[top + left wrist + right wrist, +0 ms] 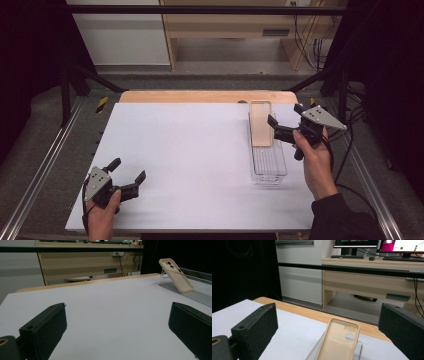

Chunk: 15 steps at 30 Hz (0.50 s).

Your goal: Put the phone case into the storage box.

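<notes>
Beige phone case (261, 123) leans in a clear tray (268, 165), just ahead of the right gripper (284, 122), whose jaws are spread and empty.
It looks light, thin and flexible, probably slightly slick; its long side edges seem the best hold. Left gripper (128, 171), jaws released, hovers over the white surface (190, 160), well apart.

The phone case (261, 123) looked like matt beige soft plastic, smooth. The tray (268, 167) was clear, glossy plastic with a ribbed floor. The bench (190, 160) had a matt white sheet over pale wood. Both tools' jaws appeared matt black plastic.
</notes>
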Each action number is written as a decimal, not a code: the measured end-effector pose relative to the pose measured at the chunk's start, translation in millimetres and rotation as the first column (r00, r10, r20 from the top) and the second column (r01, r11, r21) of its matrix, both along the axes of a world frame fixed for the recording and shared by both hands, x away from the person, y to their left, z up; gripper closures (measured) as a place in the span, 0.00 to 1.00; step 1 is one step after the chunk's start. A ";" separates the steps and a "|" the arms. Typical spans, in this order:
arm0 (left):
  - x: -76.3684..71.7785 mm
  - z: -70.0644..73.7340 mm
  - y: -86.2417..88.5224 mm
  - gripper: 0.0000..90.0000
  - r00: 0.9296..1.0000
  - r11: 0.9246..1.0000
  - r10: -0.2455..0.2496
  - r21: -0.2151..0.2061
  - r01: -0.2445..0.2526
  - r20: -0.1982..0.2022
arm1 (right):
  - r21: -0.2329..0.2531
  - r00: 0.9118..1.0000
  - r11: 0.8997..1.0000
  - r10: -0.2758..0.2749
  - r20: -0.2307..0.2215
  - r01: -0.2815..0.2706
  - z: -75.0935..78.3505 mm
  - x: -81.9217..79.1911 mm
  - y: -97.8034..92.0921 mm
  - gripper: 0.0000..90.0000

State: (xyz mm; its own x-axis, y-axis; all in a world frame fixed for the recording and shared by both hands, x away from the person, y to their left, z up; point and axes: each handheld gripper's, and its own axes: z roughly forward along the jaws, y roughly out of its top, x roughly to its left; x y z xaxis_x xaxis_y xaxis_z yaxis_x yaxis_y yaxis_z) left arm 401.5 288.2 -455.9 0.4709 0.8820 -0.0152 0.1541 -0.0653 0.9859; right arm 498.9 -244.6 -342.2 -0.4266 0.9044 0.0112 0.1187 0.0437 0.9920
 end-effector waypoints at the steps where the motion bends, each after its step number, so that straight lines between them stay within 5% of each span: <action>1: 0.0 0.0 0.0 0.02 1.000 1.000 -0.001 0.000 0.001 0.000 | 0.001 1.000 1.000 -0.001 0.000 0.001 -0.3 -0.8 -0.7 0.03; 15: -1.7 1.9 1.9 0.02 1.000 1.000 -0.019 -0.008 0.019 0.014 | -0.016 1.000 1.000 0.002 0.008 -0.001 -4.0 -15.3 -11.3 0.03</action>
